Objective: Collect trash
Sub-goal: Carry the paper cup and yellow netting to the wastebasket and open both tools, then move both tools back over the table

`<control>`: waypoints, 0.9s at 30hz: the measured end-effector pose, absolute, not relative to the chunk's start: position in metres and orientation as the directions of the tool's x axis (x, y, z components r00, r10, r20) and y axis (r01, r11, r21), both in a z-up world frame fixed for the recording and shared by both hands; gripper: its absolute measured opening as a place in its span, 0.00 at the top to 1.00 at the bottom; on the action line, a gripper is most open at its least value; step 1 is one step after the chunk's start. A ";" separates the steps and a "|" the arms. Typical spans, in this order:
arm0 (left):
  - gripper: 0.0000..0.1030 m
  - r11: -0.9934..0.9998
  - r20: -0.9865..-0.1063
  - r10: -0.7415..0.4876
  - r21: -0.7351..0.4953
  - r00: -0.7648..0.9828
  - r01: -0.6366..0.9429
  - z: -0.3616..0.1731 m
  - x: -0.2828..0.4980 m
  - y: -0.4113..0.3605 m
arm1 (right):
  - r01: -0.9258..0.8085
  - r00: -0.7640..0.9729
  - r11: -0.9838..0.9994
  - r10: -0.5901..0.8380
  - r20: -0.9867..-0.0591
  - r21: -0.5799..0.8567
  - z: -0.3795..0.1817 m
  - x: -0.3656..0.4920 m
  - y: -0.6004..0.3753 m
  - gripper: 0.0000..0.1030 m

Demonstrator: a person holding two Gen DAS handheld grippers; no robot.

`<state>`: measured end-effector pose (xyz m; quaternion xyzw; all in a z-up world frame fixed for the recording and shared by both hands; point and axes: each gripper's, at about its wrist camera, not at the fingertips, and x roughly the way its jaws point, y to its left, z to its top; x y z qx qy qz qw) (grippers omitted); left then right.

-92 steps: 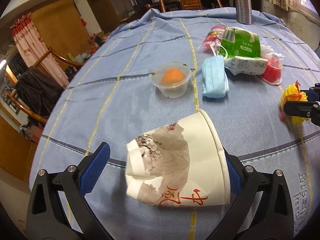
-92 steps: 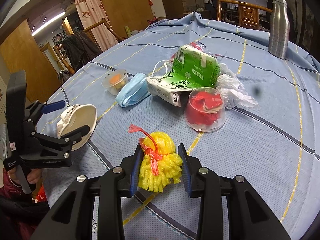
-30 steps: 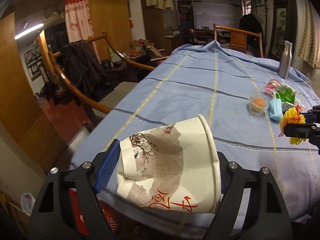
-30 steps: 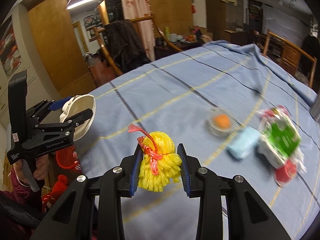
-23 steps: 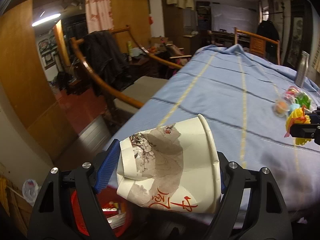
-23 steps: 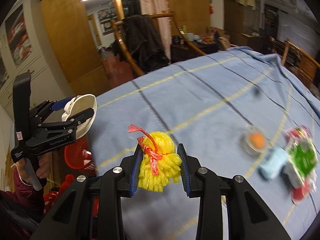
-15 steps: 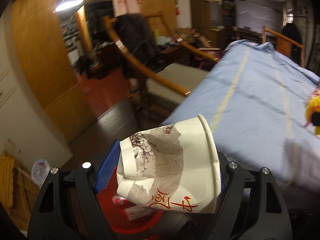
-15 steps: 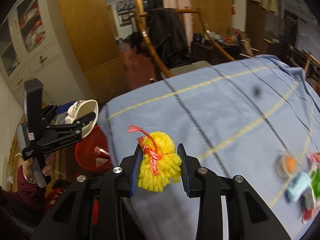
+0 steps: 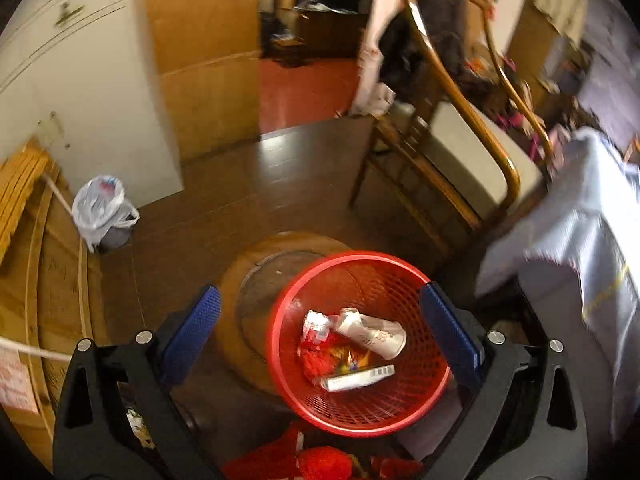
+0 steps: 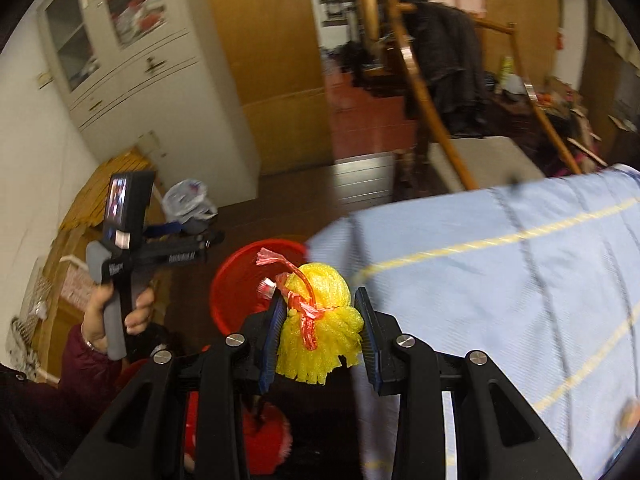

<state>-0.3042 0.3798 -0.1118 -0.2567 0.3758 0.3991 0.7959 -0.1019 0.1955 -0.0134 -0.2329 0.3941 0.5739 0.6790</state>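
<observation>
A red mesh waste basket (image 9: 400, 280) stands on the floor below my left gripper (image 9: 320, 320), which is open and empty above it. The crushed white paper cup (image 9: 372, 334) lies inside the basket with a flat white box (image 9: 356, 378) and red wrappers. My right gripper (image 10: 320, 336) is shut on a yellow foam net with a red tie (image 10: 320, 320), held in the air beside the table edge. The basket (image 10: 236, 280) shows behind it, and the left gripper (image 10: 176, 256) hovers to its left.
The table with the blue cloth (image 10: 500, 280) is at the right. A wooden chair (image 9: 452, 152) stands beyond the basket. A white plastic bag (image 9: 102, 208) sits on the floor by a white cabinet (image 10: 120, 80). A round wooden stool (image 9: 248, 280) is under the basket.
My left gripper swung off the table over the basket, opened and let the paper cup fall in. My right gripper carried the yellow net toward the table edge.
</observation>
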 end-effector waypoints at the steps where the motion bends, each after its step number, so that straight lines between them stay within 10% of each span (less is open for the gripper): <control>1: 0.07 0.537 -0.798 0.453 -0.112 0.398 -0.836 -0.109 -0.307 0.382 | -0.966 0.012 0.215 0.592 -0.806 0.144 -0.016 -0.106 0.203 0.66; 6: 0.07 0.481 -0.783 0.495 -0.115 0.377 -0.869 -0.101 -0.325 0.387 | -0.972 -0.117 0.101 0.573 -0.811 0.212 -0.039 -0.138 0.270 0.62; 8: 0.07 0.484 -0.784 0.488 -0.124 0.384 -0.866 -0.101 -0.327 0.387 | -0.975 -0.121 0.088 0.563 -0.818 0.205 -0.048 -0.146 0.293 0.30; 27: 0.07 0.686 -0.756 0.448 -0.050 0.477 -0.726 -0.081 -0.265 0.319 | -0.911 0.088 0.364 0.629 -0.773 0.192 -0.020 -0.073 0.180 0.30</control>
